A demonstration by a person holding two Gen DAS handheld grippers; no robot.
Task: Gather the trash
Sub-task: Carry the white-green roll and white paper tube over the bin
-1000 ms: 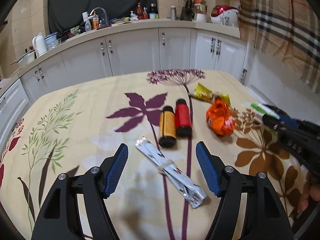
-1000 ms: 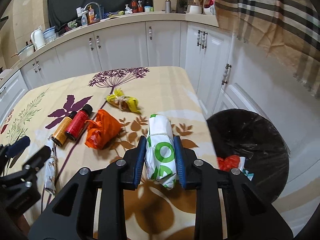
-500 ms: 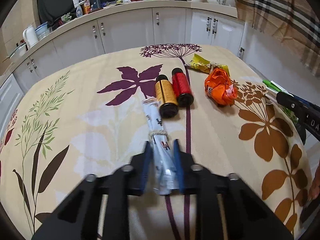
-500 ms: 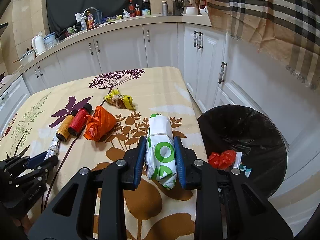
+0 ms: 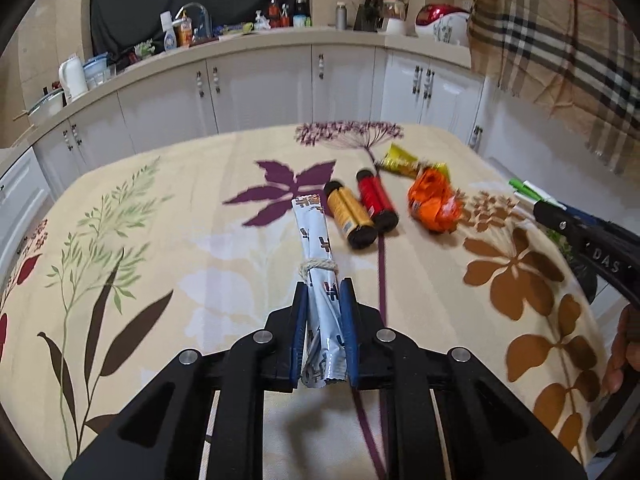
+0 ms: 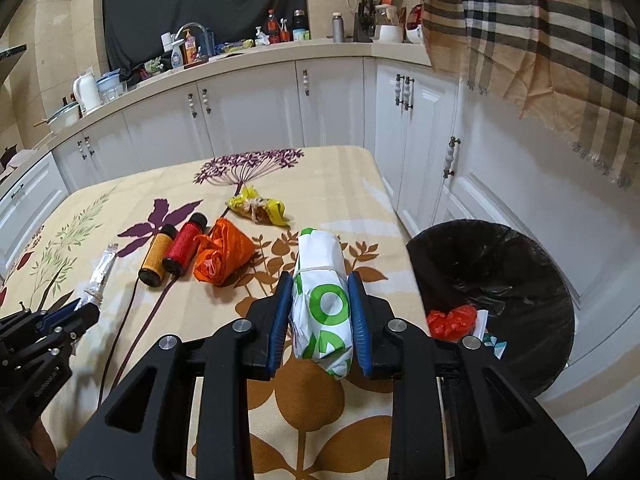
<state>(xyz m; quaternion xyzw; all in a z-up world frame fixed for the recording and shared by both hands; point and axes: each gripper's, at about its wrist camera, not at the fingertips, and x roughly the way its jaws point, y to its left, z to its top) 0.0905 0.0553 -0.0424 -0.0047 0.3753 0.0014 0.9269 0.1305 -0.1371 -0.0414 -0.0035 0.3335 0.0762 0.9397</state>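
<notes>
My left gripper (image 5: pixel 323 292) is shut on a silver foil wrapper (image 5: pixel 316 248) tied with string, held just above the floral tablecloth (image 5: pixel 168 248). My right gripper (image 6: pixel 320 292) is shut on a white and green rolled bag (image 6: pixel 320 292), held over the table's right edge, left of a black bin (image 6: pixel 496 280). The bin holds red plastic (image 6: pixel 452 320) and paper scraps. An orange bag (image 6: pixel 222 254) and a yellow wrapper (image 6: pixel 258 210) lie on the table. The foil wrapper also shows in the right wrist view (image 6: pixel 102 272).
A yellow spool (image 5: pixel 350 216) and a red spool (image 5: pixel 376 202) lie side by side mid-table. White kitchen cabinets (image 6: pixel 248 116) stand behind. A plaid cloth (image 6: pixel 532 32) hangs at the upper right. The bin stands on the floor right of the table.
My left gripper came down around the foil wrapper, shut on it and lifted it. My right gripper kept its bag and rose slightly toward the bin side.
</notes>
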